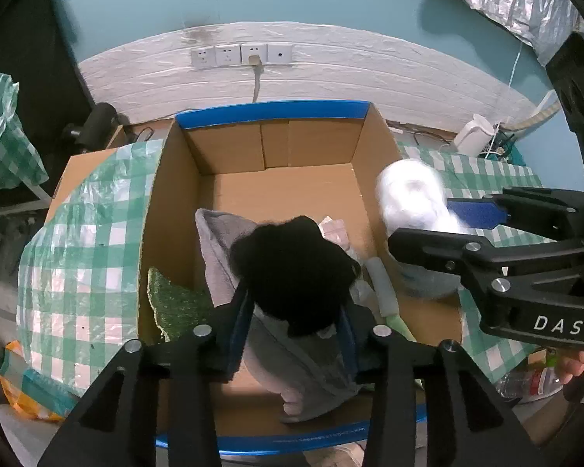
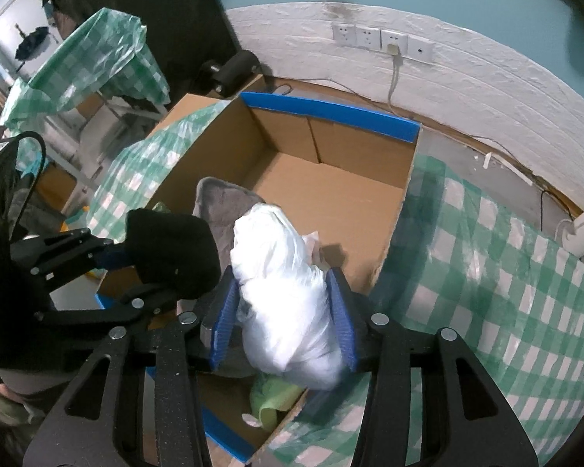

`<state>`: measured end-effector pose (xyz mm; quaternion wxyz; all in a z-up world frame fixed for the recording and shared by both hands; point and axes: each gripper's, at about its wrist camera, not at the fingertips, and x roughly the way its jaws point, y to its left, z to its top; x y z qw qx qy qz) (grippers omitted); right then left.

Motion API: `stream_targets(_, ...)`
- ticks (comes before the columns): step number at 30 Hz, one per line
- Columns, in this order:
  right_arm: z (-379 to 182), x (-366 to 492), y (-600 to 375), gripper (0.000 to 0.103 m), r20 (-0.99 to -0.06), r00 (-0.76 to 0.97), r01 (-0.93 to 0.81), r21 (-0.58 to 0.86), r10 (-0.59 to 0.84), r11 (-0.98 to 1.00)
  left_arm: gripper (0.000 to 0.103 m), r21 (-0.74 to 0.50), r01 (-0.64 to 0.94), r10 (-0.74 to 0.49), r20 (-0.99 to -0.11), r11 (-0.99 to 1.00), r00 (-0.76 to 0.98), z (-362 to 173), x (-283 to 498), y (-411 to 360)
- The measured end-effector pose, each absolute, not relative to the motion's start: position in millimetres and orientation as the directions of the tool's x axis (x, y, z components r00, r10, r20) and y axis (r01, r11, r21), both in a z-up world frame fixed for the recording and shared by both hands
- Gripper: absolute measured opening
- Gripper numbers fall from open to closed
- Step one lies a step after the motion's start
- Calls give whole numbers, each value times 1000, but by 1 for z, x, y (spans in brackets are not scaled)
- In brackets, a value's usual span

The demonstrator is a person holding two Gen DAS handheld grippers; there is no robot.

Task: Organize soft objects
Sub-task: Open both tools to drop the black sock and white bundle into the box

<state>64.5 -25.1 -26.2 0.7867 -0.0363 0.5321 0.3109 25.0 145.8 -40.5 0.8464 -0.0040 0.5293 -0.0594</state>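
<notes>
Black fuzzy bundle (image 1: 292, 272) sits clamped in my left gripper (image 1: 296, 327), white plastic-wrapped bundle (image 2: 288, 292) in my right gripper (image 2: 284, 330) (both over the cardboard box (image 1: 276, 144)); releasing near the right wall risks spilling outside.

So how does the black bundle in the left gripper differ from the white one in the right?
The black fuzzy bundle is dark and fleecy; the white bundle is smooth and crinkly, like plastic film. The white one looks longer between its fingers, the black rounder. Both are clamped, by the left gripper and right gripper, above the cardboard box.
</notes>
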Motion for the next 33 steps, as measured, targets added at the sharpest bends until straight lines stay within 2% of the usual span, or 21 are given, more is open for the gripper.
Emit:
stream_targets(2, -26, 65, -28, 50, -854, 248, -521, 281, 458, 806, 59, -65, 93, -99, -895, 994, 434, -41, 25, 147)
stream_targets(4, -25, 65, -30, 59, -850, 256, -518, 282, 461, 808, 59, -56, 82, -86, -898, 995, 431, -41, 26, 147)
stream_targets(12, -12, 58, -44, 63, -833, 295, -520, 271, 468, 810, 59, -53, 45, -67, -907, 998, 416, -36, 24, 153)
stream_targets(18, 2, 47, -56, 64, -818, 334, -523, 251, 467, 814, 60, -60, 60, -80, -894, 996, 441, -16, 10, 149)
stream_targets(20, 6, 43, -61, 64, -815, 342, -516, 253, 468, 818, 72, -77, 65, -98, -887, 995, 452, -8, 7, 148)
stream_targets(24, 13, 35, -76, 64, -806, 353, -502, 265, 475, 823, 72, -92, 83, -121, -862, 992, 493, 9, -1, 142)
stream_targets(33, 30, 22, -106, 66, -802, 417, -464, 218, 429, 859, 72, -10, 105, -64, -848, 994, 526, 13, -2, 129)
